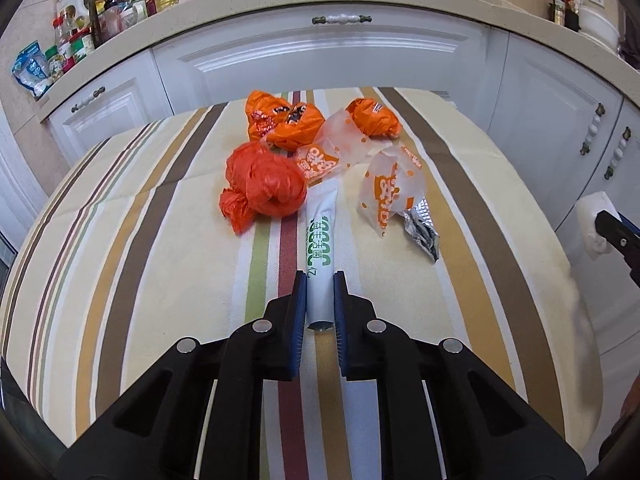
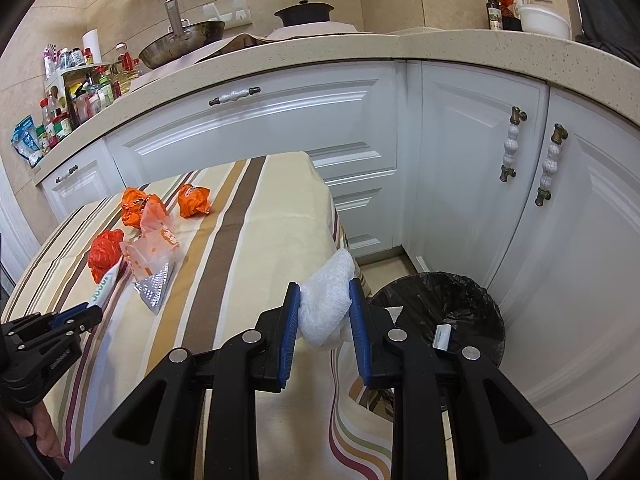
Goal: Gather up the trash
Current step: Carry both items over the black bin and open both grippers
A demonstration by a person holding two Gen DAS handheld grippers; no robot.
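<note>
My left gripper [image 1: 320, 280] is shut on a long white wrapper with green print [image 1: 319, 240] that lies on the striped tablecloth [image 1: 160, 240]. Beyond it lie a red-orange crumpled bag [image 1: 264, 188], two orange bags [image 1: 280, 120] [image 1: 374, 118], two translucent orange-dotted wrappers [image 1: 390, 192] and a crumpled foil piece [image 1: 422, 230]. My right gripper [image 2: 325, 292] is shut on a white wad of tissue [image 2: 326, 304], held past the table's right edge, near a black-lined trash bin [image 2: 440, 304] on the floor. The left gripper also shows in the right wrist view [image 2: 94, 314].
White kitchen cabinets [image 2: 320, 128] with a speckled counter stand close behind the table. Bottles and jars [image 2: 76, 92], a pan [image 2: 180, 44] and a pot sit on the counter. The bin holds a small white item [image 2: 442, 336].
</note>
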